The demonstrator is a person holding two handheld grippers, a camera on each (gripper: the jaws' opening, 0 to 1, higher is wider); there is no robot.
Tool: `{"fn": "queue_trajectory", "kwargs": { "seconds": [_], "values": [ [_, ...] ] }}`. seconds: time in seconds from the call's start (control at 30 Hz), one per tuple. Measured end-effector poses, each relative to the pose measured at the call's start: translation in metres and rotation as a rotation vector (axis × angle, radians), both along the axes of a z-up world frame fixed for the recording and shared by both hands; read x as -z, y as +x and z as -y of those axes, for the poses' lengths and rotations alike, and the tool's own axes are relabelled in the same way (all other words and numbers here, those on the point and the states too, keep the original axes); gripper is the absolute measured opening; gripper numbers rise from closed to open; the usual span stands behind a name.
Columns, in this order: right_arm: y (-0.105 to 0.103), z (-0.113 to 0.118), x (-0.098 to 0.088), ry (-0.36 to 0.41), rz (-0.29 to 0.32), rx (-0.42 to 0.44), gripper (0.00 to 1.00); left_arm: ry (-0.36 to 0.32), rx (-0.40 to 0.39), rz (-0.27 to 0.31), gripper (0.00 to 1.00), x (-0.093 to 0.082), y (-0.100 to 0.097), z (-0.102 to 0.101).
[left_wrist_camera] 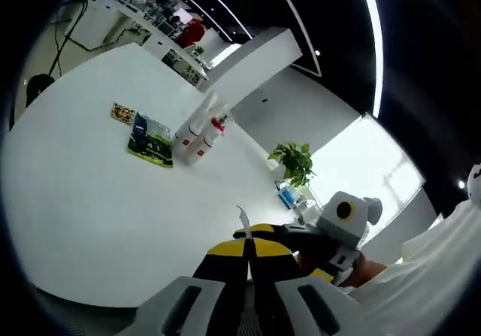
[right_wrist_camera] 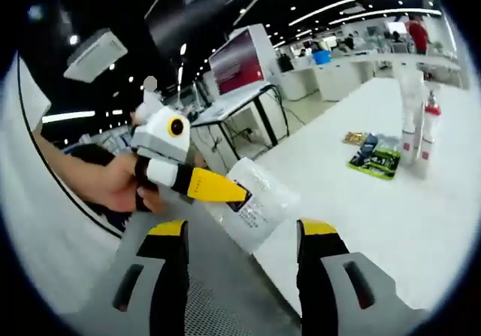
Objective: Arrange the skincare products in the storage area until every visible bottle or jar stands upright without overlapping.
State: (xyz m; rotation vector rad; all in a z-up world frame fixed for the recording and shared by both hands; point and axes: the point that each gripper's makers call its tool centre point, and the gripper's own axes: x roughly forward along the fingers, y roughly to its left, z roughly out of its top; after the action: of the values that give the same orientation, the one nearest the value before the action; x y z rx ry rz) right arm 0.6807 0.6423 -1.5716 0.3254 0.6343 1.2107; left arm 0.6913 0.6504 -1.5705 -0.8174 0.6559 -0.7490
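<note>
Left gripper (left_wrist_camera: 250,264): its 2 yellow-and-black jaws are pressed together on a thin clear packet (left_wrist_camera: 243,219), of which the left gripper view shows just an edge sticking up past the tips.
Right gripper (right_wrist_camera: 242,234): jaws spread wide apart with nothing between them, hanging over the table's near edge.
Left gripper seen from the right (right_wrist_camera: 225,192): the right gripper view shows what the left cannot, the whole packet (right_wrist_camera: 257,204), a clear plastic sachet with a printed label, pinched at 1 corner by the yellow tips, and the person's hand (right_wrist_camera: 113,182) around the gripper's handle.
Right gripper seen from the left (left_wrist_camera: 331,264): just beside the left jaws, to their right.
Table (left_wrist_camera: 98,193): white, stretching ahead of both grippers.
Bottles (left_wrist_camera: 197,139): 2 white ones, 1 with a red cap, standing upright side by side, well ahead of the left gripper; in the right gripper view (right_wrist_camera: 418,129) far ahead to the right.
Sachets (left_wrist_camera: 150,140): flat green-and-blue packs lying just beside the bottles (right_wrist_camera: 374,158); a smaller one (left_wrist_camera: 123,113) lies beyond.
Plant (left_wrist_camera: 293,163): green, potted, ahead and right of the left jaws.
</note>
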Motion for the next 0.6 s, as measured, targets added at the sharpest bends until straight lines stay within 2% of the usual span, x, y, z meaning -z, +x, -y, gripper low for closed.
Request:
{"fn": "queue_trajectory", "kwargs": {
  "seconds": [0.03,0.07,0.13,0.23,0.3,0.33,0.37,0.47,0.5,0.6],
  "values": [
    [0.001,0.0,-0.005,0.046,-0.036,0.007,0.43,-0.048,-0.003,-0.002,0.01,-0.004,0.0,0.0],
    [0.005,0.002,-0.009,0.099,-0.098,0.036,0.39,-0.082,-0.002,-0.007,0.01,-0.007,0.0,0.0],
    [0.007,0.002,-0.014,0.153,-0.152,0.052,0.32,-0.122,0.001,-0.005,0.01,-0.013,0.001,0.001],
    [0.006,0.001,-0.018,0.203,-0.207,0.061,0.23,-0.195,0.009,-0.004,0.01,-0.021,0.0,0.001],
    [0.006,0.001,-0.02,0.239,-0.242,0.064,0.11,-0.246,0.019,0.003,0.01,-0.028,-0.001,0.002],
    [0.005,0.001,-0.019,0.244,-0.253,0.06,0.07,-0.246,0.02,0.004,0.01,-0.029,-0.002,0.003],
    [0.004,0.001,-0.02,0.268,-0.301,0.068,0.08,-0.241,0.025,0.007,0.01,-0.029,-0.003,0.005],
    [0.001,0.002,-0.022,0.295,-0.322,0.046,0.01,-0.239,0.034,0.005,0.02,-0.028,-0.004,0.006],
    [-0.002,0.001,-0.024,0.306,-0.349,0.037,0.01,-0.239,0.035,0.004,0.03,-0.028,-0.004,0.006],
    [-0.003,0.0,-0.021,0.286,-0.332,0.032,0.0,-0.234,0.033,-0.006,0.06,-0.027,-0.004,0.008]
  ]
}}
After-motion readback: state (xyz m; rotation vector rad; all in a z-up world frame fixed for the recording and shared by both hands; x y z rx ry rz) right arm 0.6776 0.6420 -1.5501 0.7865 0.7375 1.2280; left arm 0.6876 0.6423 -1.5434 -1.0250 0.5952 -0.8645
